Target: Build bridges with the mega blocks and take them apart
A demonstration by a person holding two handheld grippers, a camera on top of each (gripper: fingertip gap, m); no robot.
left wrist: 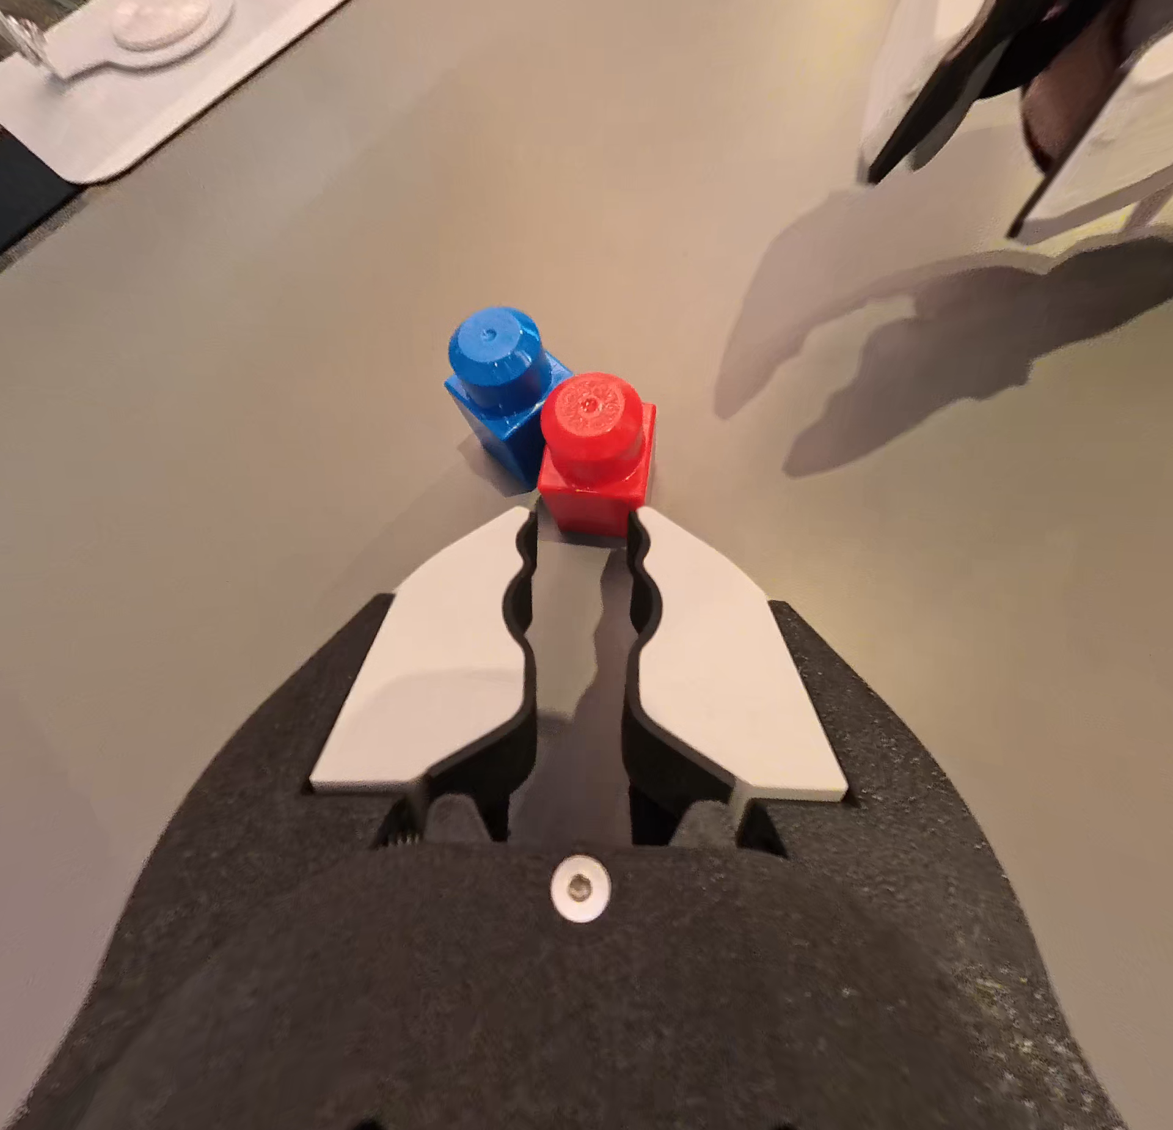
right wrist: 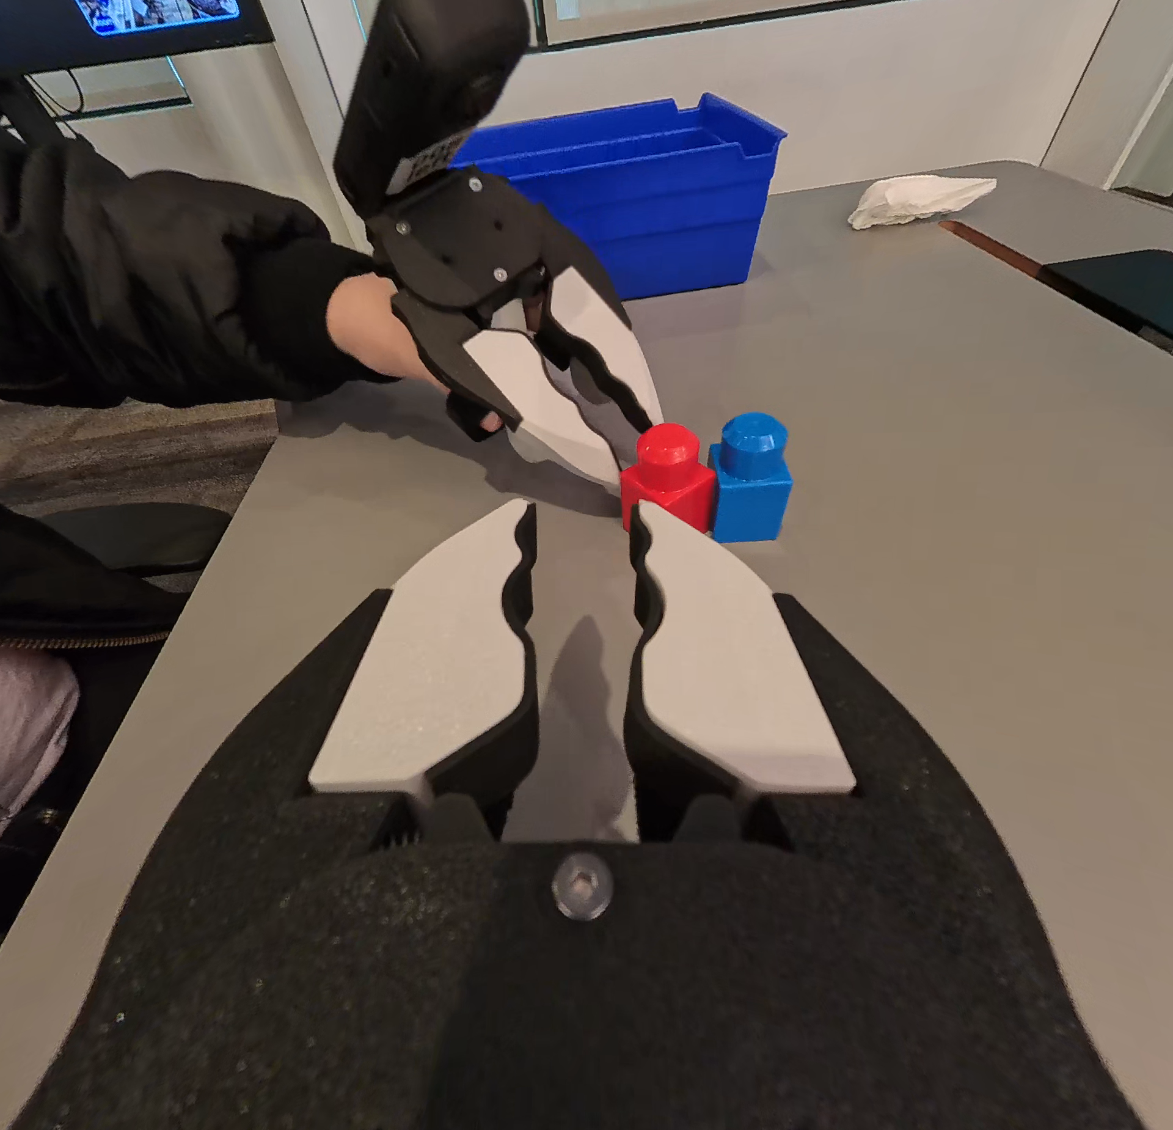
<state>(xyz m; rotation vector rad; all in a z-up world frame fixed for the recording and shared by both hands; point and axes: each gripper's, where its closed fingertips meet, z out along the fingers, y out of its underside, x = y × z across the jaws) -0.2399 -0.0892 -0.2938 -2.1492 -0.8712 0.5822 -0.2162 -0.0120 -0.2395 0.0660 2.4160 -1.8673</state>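
1. Two small blocks stand up on the grey desk [right wrist: 952, 464], each with one round bump on top.
2. From the right wrist view, going left to right, a person's arm in a black sleeve [right wrist: 159, 287] comes first. It reaches in from the left side.
3. Next is the left tool [right wrist: 625, 449], held in that person's hand [right wrist: 374, 331]. It tilts down to the desk. Its two grey fingers are spread a little, and their tips are right by the red block [right wrist: 666, 483].
4. I cannot tell if the tips touch the red block or not.
5. Then comes the blue block [right wrist: 752, 483]. It sits right next to the red one, and their sides touch.
6. Behind the blocks is a big blue bin [right wrist: 641, 210] on the desk. Far to the right lies a crumpled white cloth [right wrist: 920, 201].
7. The right tool [right wrist: 581, 522] is near the front of this view. Its fingers are spread apart and nothing is between them. One tip covers a low corner of the red block.
8. From the left wrist view, the blue block [left wrist: 498, 395] is on the left and the red block [left wrist: 596, 452] on the right.
9. The left tool [left wrist: 581, 522] points at the red block with its fingers spread.
10. A white tray [left wrist: 159, 77] sits far off at the top left.
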